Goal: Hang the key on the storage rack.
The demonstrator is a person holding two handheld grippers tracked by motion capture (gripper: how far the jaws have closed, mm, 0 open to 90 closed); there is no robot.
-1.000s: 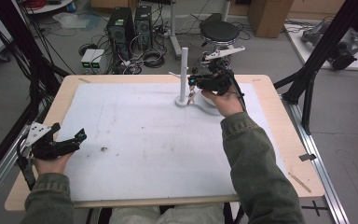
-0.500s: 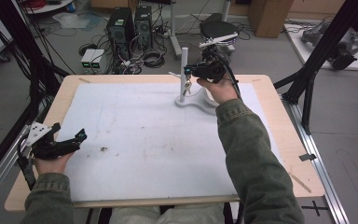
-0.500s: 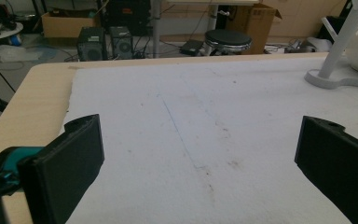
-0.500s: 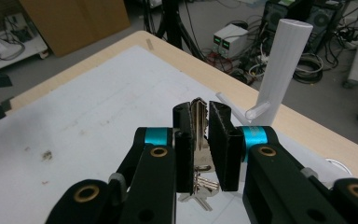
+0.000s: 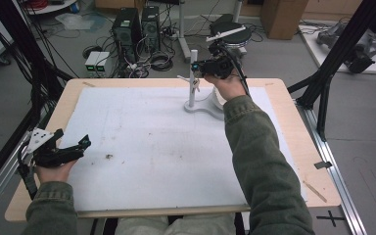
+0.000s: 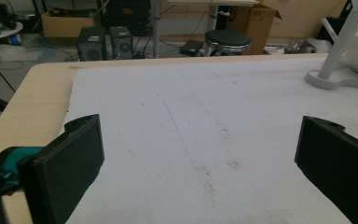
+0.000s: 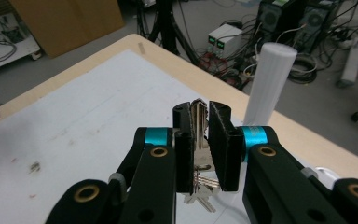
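Left gripper (image 5: 81, 145): at 8 o'clock on the table (image 5: 39, 147), low over the white mat (image 5: 142, 147); jaws spread wide, nothing between them
Stand (image 5: 192, 78): white post on a curved base at 1 o'clock on the mat; a short peg sticks out from it
Right gripper (image 7: 199, 140): raised beside the post's top at 1 o'clock; jaws pinching a bunch of keys (image 7: 197, 122); more keys hang below the jaws

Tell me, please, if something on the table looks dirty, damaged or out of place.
Only dirt: the white mat has dark specks and smudges near its front left, beside the left gripper. Nothing is spilled or tipped; the white stand is upright.
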